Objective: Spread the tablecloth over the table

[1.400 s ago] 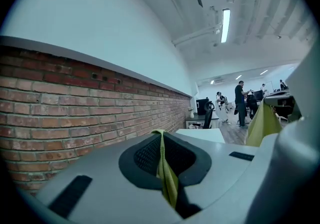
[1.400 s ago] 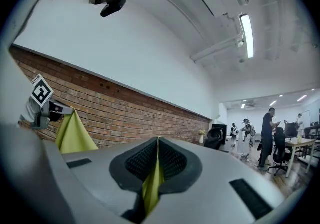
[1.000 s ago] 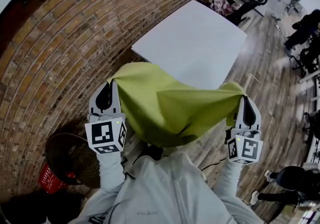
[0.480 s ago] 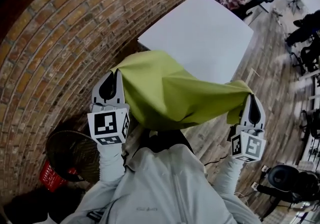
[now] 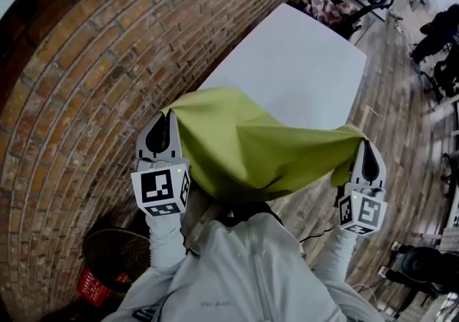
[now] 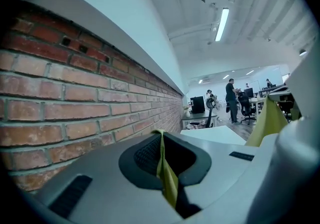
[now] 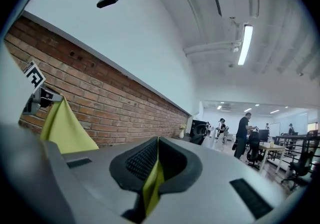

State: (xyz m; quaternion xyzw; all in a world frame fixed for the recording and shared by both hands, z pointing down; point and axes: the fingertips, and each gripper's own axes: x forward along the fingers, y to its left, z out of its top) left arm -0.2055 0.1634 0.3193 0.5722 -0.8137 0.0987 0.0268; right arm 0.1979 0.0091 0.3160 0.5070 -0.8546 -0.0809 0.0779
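Okay, the brick wall (image 5: pixel 79 84) fills the left of your head view and the wood floor (image 5: pixel 401 120) the right. The white table (image 5: pixel 301 62) sits ahead of you, its left edge running close along the wall.

The yellow-green tablecloth (image 5: pixel 251 148) hangs in the air between your two grippers, bunched and sagging in the middle. It hides the table's near edge from your head view. Can't tell whether the sag touches the tabletop.

Your left gripper (image 5: pixel 165 125) is just beside the wall, jaws together and clamped on the tablecloth's left end. Its own view shows a thin fold nipped between the ribbed pads (image 6: pixel 145 155), with more of the sheet at that view's right edge.

Your right gripper (image 5: pixel 367 147) is out over the floor, off the table's right edge. Its jaws are also together and clamped on the tablecloth's right end, with a yellow strip pinched between its pads. Both grippers point roughly level toward the table, marker cubes (image 5: pixel 161 190) facing up at you.

A dark round fan (image 5: pixel 115 256) stands low at the wall by your left sleeve, and a red crate (image 5: pixel 93 286) sits just beside it. People (image 7: pixel 243 133) stand far down the room, well apart from the table.
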